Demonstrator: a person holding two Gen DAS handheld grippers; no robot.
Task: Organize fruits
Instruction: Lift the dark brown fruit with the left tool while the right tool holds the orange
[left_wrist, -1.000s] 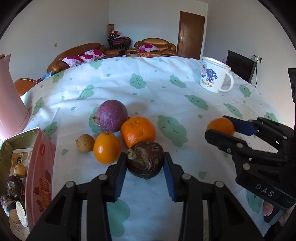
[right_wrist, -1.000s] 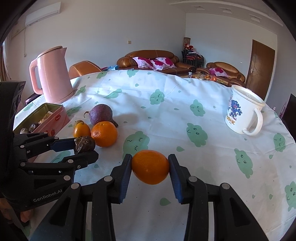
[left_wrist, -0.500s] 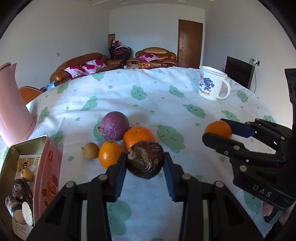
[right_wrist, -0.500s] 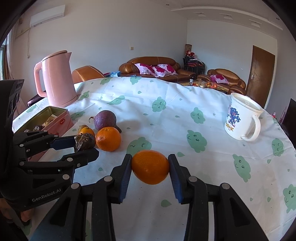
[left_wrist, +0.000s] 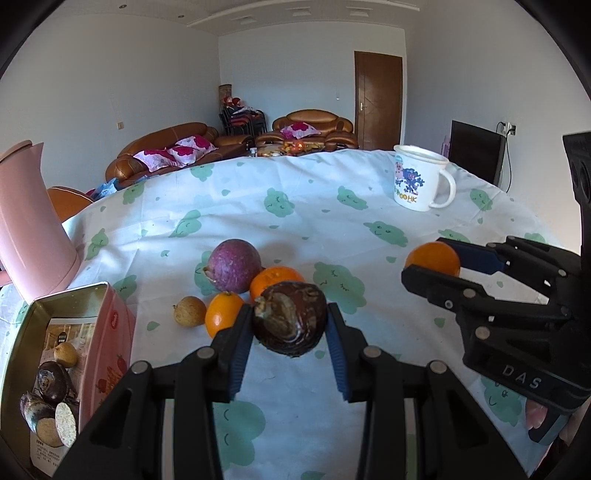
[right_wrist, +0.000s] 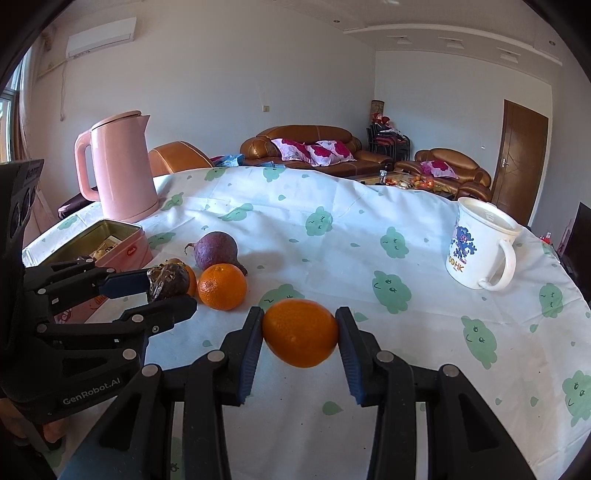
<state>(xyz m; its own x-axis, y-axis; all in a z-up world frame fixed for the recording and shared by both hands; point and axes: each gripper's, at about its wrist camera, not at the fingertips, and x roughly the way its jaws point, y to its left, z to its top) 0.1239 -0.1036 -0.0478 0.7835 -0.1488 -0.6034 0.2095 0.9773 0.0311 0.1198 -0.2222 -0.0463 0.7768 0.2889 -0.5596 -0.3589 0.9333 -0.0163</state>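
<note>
My left gripper (left_wrist: 290, 326) is shut on a dark brown water chestnut (left_wrist: 290, 317) and holds it above the cloth; it also shows in the right wrist view (right_wrist: 168, 282). My right gripper (right_wrist: 300, 338) is shut on an orange (right_wrist: 300, 332), also lifted; this orange shows in the left wrist view (left_wrist: 433, 258). On the cloth lie a purple passion fruit (left_wrist: 233, 265), an orange (left_wrist: 275, 278), a smaller orange fruit (left_wrist: 221, 317) and a small tan fruit (left_wrist: 189, 311). An open pink tin (left_wrist: 55, 369) at the left holds several dark chestnuts.
A pink kettle (right_wrist: 118, 166) stands behind the tin at the far left. A white mug (right_wrist: 480, 247) stands at the far right. The table (right_wrist: 369, 229) has a white cloth with green prints. Sofas stand beyond it.
Both grippers have risen and tilted up with their fruit still held. The fruits on the cloth have not moved.
</note>
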